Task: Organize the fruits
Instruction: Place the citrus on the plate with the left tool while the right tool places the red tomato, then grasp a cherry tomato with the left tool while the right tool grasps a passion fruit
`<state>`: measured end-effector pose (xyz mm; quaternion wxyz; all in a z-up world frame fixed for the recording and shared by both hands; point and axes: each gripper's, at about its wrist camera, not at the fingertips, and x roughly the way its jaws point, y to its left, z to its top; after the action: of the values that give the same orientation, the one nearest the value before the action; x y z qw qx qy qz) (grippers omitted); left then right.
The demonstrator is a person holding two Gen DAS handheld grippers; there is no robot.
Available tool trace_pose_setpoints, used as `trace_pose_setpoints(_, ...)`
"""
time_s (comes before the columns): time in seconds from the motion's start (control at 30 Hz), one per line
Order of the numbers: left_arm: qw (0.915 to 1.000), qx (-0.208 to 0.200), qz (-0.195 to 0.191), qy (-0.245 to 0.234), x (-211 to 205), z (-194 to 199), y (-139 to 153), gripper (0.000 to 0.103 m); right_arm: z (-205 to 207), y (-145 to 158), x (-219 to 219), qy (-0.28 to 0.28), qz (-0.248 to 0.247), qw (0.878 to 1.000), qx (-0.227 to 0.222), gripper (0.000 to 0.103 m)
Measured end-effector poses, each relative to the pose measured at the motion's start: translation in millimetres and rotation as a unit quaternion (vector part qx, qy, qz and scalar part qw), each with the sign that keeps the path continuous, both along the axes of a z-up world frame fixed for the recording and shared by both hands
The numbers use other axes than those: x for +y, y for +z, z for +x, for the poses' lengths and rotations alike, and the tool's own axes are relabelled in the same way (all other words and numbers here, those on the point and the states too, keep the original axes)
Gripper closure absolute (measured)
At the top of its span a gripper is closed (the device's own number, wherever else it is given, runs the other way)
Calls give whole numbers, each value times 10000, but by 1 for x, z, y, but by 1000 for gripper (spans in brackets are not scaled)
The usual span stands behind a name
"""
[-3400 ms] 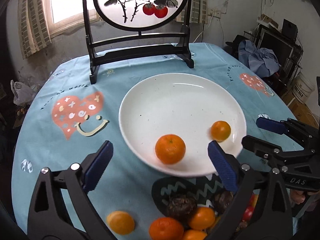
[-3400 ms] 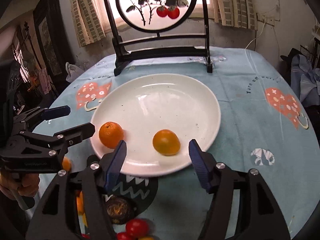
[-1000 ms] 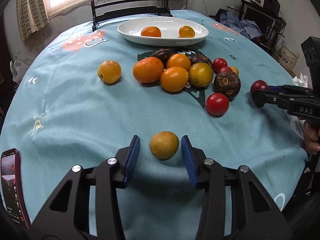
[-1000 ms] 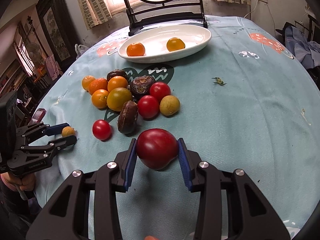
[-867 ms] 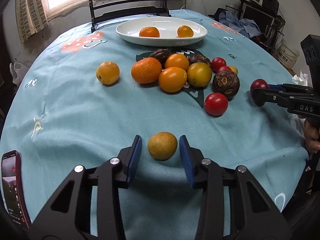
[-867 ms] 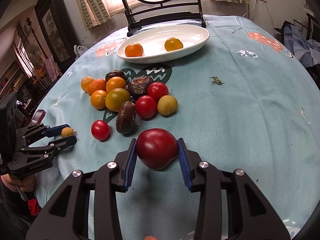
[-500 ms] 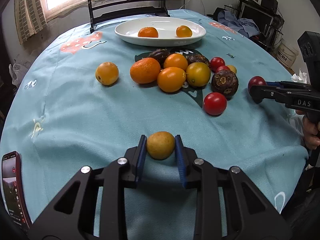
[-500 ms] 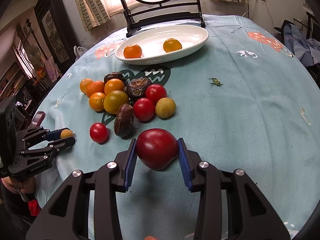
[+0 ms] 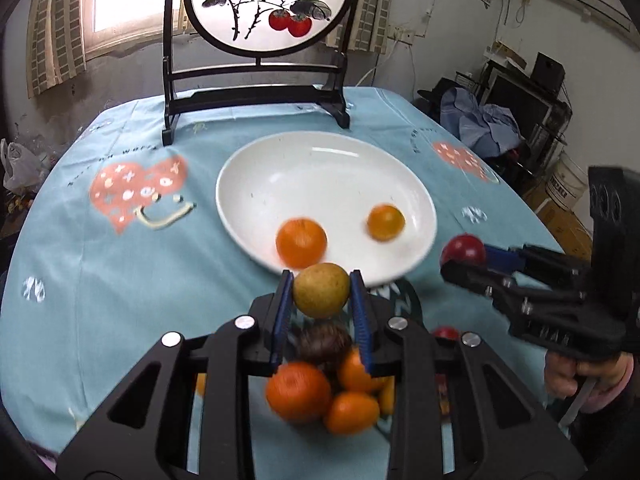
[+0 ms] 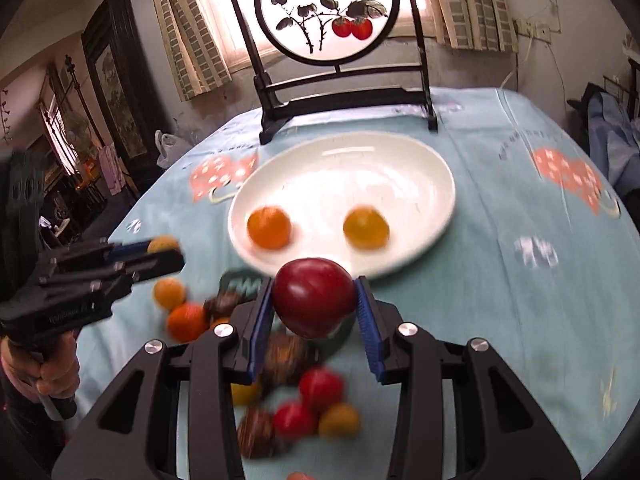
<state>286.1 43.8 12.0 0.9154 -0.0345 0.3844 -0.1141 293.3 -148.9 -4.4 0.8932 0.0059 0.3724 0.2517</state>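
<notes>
Your bench [image 9: 120, 280] is a round one under a light-blue printed tablecloth with coral heart patterns. On it, at the far edge, stands a black wooden stand holding a round painted screen [image 9: 264, 4], upright. Just in front of that lies a wide white oval ceramic plate [image 9: 256, 184]. Nearer to you, a loose cluster of small fruits [image 10: 296, 408] rests directly on the cloth: orange citrus [image 9: 298, 392], red tomatoes [image 10: 320, 390] and dark brown wrinkled fruits [image 10: 256, 432], several touching one another; blur hides their exact count.
</notes>
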Motion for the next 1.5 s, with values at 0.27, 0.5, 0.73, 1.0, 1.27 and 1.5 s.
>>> trace_pose_setpoints(0.27, 9970, 630, 262, 369, 8, 111, -26, 74, 52, -24, 40, 311, -328, 9986, 264, 63)
trace_pose_setpoints(0.5, 9936, 920, 435, 488, 9, 133, -50, 47, 60, -30, 47, 406, -419, 9975, 398, 57)
trace_pose_setpoints(0.73, 9948, 215, 692, 711, 9, 79, -9, 7, 19, 8, 32, 377, -283, 9989, -57, 37)
trace_pose_setpoints(1.0, 9965, 121, 326, 758, 14, -24, -5, 4, -66, 4, -3, 123, -35, 9998, -153, 36)
trace_pose_setpoints(1.27, 9977, 320, 218, 548, 6, -111, -49, 4, -119, -34, -25, -126, 109, 9991, 384, 37)
trace_pose_setpoints(1.5, 9993, 323, 142, 149, -3, -137, -66, 4, -119, -48, -21, -141, 397, 9967, 697, 37)
